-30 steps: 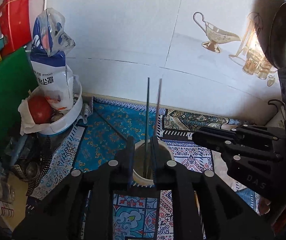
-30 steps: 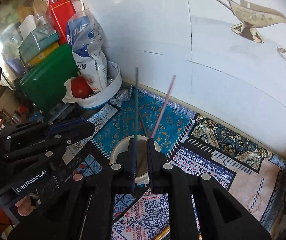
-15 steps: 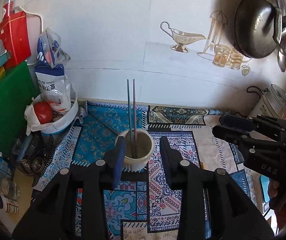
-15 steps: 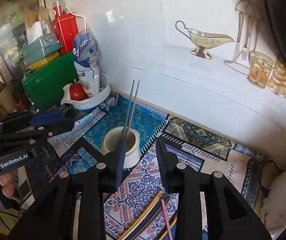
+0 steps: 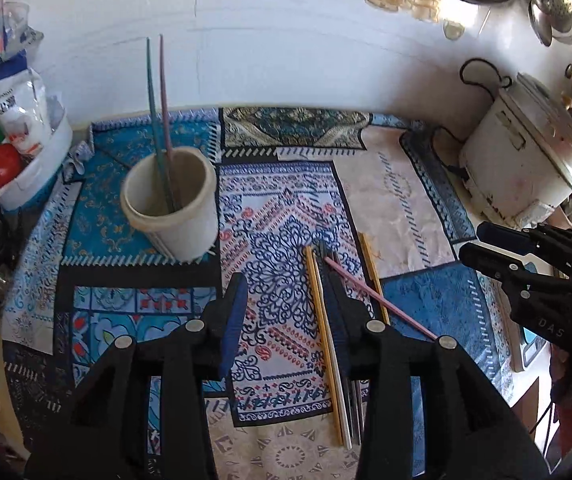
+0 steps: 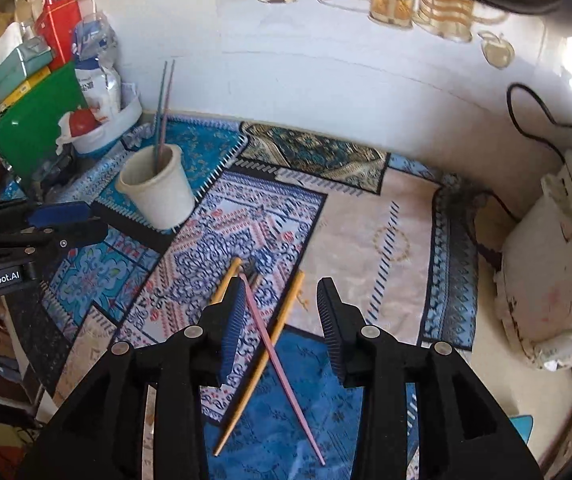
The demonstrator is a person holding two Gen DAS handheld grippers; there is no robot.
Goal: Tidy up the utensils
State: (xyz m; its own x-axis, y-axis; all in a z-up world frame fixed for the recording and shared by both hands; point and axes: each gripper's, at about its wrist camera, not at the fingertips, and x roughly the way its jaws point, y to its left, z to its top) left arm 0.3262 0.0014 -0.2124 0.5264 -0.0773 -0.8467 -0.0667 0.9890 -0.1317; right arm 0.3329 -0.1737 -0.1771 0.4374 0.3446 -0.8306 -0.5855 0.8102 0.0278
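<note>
chopstick bundle (image 5: pixel 335 344): partly hidden by left hand-held gripper (image 5: pixel 286 316) | rice cooker (image 6: pixel 553 264): cut by frame edge

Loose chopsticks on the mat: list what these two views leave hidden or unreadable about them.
- Left wrist view: the left gripper finger covers the dark chopsticks; their count is unclear.
- Right wrist view: the right gripper finger hides most of that bundle.
- Pink chopstick: its near end passes behind the left gripper's finger in the left view.

cups: one white cup (image 5: pixel 174 204) | sticks in cup: two, one teal stick (image 5: pixel 153 92) and one pink stick (image 5: pixel 164 92) | sticks on mat: one pink (image 6: pixel 282 356), two or three yellow (image 6: pixel 264 356), maybe a few dark or silver ones, hard to count
</note>
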